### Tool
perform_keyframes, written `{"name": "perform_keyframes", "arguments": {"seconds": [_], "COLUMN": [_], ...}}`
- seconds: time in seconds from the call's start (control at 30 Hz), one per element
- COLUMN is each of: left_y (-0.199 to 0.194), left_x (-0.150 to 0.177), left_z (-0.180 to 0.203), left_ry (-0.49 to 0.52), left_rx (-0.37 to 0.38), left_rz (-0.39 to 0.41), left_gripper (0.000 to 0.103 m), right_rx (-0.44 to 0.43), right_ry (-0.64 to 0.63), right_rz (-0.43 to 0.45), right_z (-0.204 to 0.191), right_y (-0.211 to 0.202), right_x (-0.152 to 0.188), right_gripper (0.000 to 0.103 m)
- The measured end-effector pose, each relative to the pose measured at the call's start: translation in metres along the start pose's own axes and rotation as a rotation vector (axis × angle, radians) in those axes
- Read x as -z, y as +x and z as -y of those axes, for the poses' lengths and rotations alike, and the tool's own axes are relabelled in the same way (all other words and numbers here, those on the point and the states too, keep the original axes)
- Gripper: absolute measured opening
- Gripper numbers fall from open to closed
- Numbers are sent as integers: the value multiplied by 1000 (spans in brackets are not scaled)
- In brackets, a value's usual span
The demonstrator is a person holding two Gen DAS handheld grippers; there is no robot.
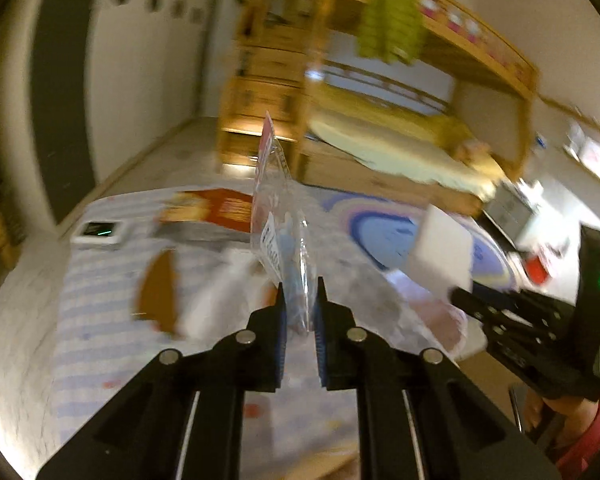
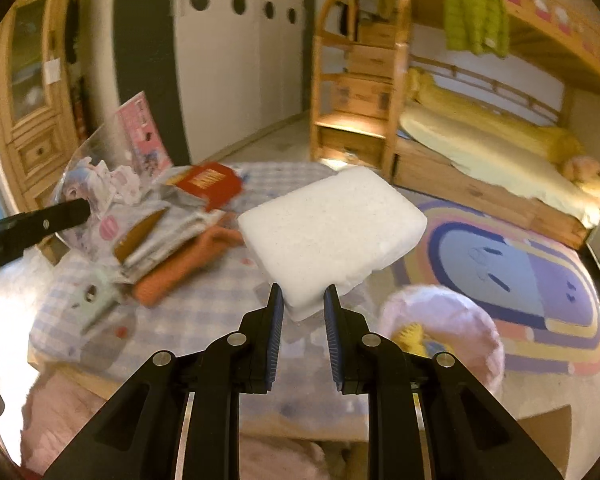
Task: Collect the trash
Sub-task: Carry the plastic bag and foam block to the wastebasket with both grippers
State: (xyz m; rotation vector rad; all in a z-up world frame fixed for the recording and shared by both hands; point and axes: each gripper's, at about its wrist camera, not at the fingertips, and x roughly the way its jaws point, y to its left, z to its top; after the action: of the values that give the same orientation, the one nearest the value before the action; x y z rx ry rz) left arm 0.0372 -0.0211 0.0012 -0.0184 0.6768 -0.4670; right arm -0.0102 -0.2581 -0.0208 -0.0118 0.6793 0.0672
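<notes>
In the left wrist view my left gripper (image 1: 300, 294) is shut on the bottom edge of a clear plastic package (image 1: 278, 220). The package stands upright, edge-on, with a pink header card on top. The right wrist view shows the same package (image 2: 100, 176) at the far left, lifted above the table in the left gripper's fingers (image 2: 74, 210). My right gripper (image 2: 300, 296) is shut on a corner of a white foam block (image 2: 332, 232), held over the table. That block (image 1: 440, 248) and the right gripper (image 1: 460, 294) also show at the right of the left wrist view.
The table with a blue checked cloth (image 2: 204, 312) carries a red carton (image 2: 210, 180), a stack of papers with a brown piece (image 2: 140, 236), an orange cloth (image 2: 172, 276) and a white device (image 1: 96, 232). A pink fluffy seat (image 2: 460, 320) stands at the right, with a rug (image 2: 520, 264) and bunk bed (image 2: 480, 136) beyond.
</notes>
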Motion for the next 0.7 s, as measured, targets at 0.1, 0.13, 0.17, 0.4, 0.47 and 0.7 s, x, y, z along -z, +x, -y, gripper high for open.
{"name": "perform_keyframes", "arguments": {"seconds": [0.1, 0.13, 0.17, 0.4, 0.47, 0.7], "left_y": [22, 31, 37, 91, 107, 162], "left_x": [2, 2, 3, 0, -2, -5], "left_z": [43, 59, 67, 138, 148, 185], "left_ry": [76, 101, 116, 248, 270, 300], "left_rx": [67, 96, 114, 218, 235, 278], "left_rz": [-34, -46, -53, -117, -137, -206], "left_gripper": [10, 10, 10, 11, 11, 12], "right_rx": [53, 71, 86, 195, 210, 235], "right_ry": [40, 53, 63, 164, 184, 240], "right_rz": [-24, -29, -32, -62, -75, -134], "right_z": [29, 39, 46, 104, 116, 153], "right_y": [-4, -6, -7, -13, -10, 16], "right_x": [14, 18, 21, 49, 54, 71], "right_gripper": [21, 21, 22, 22, 22, 22]}}
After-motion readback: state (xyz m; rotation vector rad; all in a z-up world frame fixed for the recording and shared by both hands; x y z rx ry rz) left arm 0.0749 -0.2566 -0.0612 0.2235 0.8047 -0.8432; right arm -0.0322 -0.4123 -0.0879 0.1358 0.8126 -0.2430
